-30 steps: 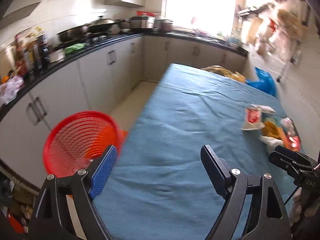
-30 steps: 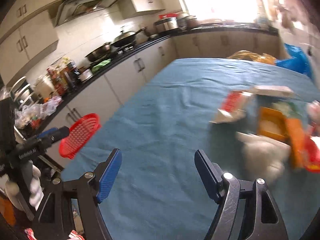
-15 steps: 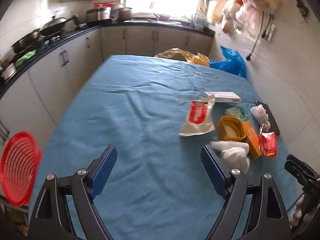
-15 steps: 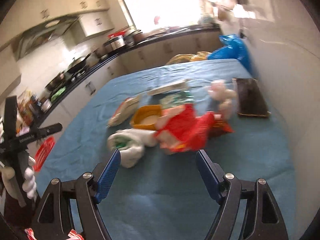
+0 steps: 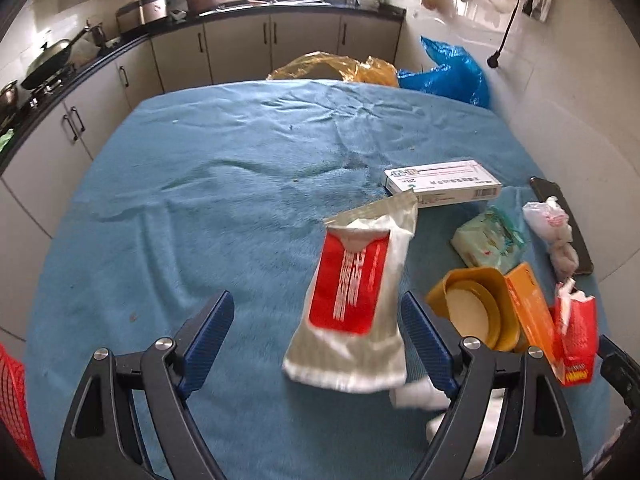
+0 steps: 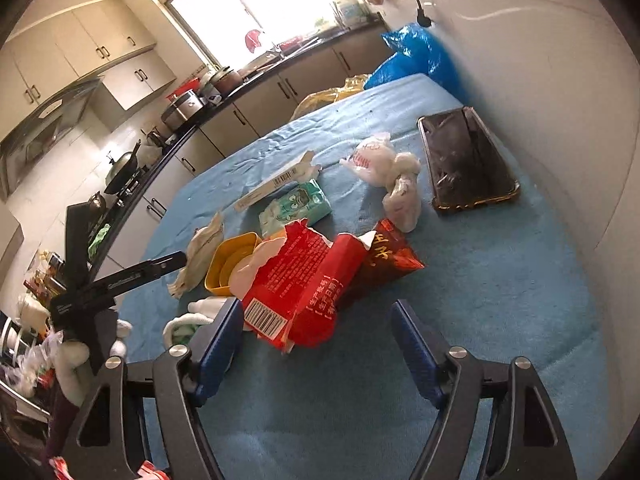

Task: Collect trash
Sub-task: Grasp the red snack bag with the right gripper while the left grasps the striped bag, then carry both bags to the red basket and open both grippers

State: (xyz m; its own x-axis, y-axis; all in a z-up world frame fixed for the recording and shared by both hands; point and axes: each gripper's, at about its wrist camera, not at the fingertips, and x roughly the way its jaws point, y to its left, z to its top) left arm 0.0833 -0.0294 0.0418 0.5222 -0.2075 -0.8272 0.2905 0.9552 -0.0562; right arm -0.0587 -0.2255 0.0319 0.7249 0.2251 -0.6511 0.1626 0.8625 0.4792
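Trash lies in a heap on the blue tablecloth [image 5: 240,200]. My left gripper [image 5: 316,308] is open, and the lower end of a red-and-white pouch [image 5: 352,292] lies between its fingers, untouched. Right of the pouch are a yellow tub [image 5: 472,312], an orange box [image 5: 528,308] and a torn red carton [image 5: 576,340]. My right gripper [image 6: 318,312] hovers at that torn red carton [image 6: 304,280] with its jaws closing. The carton's barcode end sits by the left pad and the right pad is apart from it. A dark red snack bag [image 6: 388,260] lies behind the carton.
A white medicine box [image 5: 444,182], a green tissue pack [image 5: 488,236], a knotted white bag [image 6: 384,172] and a dark phone [image 6: 468,160] lie near the wall. A red basket [image 5: 12,400] shows at the left edge. Yellow and blue bags [image 5: 448,72] sit beyond the table.
Both views swung from the counter and red basket toward the trash heap. The left gripper came down over the pouch. The right gripper rolled and closed in on the torn red carton.
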